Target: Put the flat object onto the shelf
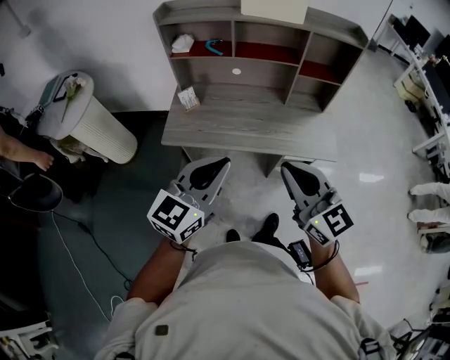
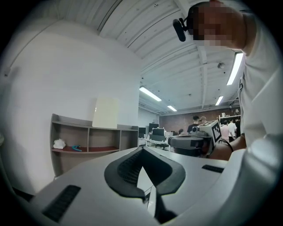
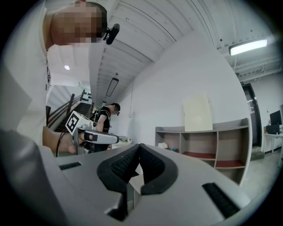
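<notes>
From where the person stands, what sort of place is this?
Probably an open office or lab: a grey desk with shelf hutch, rows of monitors behind, and strip lights on an exposed ceiling.

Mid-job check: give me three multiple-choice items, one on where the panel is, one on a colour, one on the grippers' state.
1. Where is the panel? A on top of the shelf; B on the floor; C in a compartment.
2. The tool in the left compartment is: A black; B blue; C yellow.
3. The left gripper and right gripper are: A shut, empty; B open; C gripping the panel.
Answers: 1 A, it stands atop the shelf. 2 B, plainly blue. 3 A, jaws meet, nothing between.
</notes>
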Demonstrator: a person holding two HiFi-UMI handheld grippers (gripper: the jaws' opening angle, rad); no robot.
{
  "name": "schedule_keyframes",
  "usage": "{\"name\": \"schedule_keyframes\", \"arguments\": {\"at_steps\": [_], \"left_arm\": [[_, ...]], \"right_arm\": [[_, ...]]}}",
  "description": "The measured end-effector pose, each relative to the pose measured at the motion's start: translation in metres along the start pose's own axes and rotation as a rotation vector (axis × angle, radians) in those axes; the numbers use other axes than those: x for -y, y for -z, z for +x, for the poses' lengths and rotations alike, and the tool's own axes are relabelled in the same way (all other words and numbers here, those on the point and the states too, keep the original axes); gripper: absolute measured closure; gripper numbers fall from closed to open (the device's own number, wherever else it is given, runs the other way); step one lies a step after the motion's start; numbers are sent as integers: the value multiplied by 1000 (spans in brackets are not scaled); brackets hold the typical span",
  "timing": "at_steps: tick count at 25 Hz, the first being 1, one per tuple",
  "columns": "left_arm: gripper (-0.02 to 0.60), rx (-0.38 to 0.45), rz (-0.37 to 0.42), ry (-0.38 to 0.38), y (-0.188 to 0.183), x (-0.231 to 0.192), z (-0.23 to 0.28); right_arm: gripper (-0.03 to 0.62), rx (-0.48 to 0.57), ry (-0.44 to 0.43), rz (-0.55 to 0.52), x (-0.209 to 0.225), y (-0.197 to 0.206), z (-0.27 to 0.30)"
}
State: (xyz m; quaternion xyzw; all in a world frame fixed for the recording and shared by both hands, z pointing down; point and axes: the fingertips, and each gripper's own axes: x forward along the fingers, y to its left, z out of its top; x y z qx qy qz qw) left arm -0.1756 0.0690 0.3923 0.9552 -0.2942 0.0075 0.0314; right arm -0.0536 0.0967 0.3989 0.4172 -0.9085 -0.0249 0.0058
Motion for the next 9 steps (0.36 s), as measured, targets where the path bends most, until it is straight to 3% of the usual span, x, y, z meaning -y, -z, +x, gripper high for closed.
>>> {"name": "schedule_keyframes", "arguments": {"at_steps": [9], "left_arm": [[568, 14, -2, 12, 0, -3, -11]], "right_arm": [[576, -4, -3, 18, -9, 0, 8]]}}
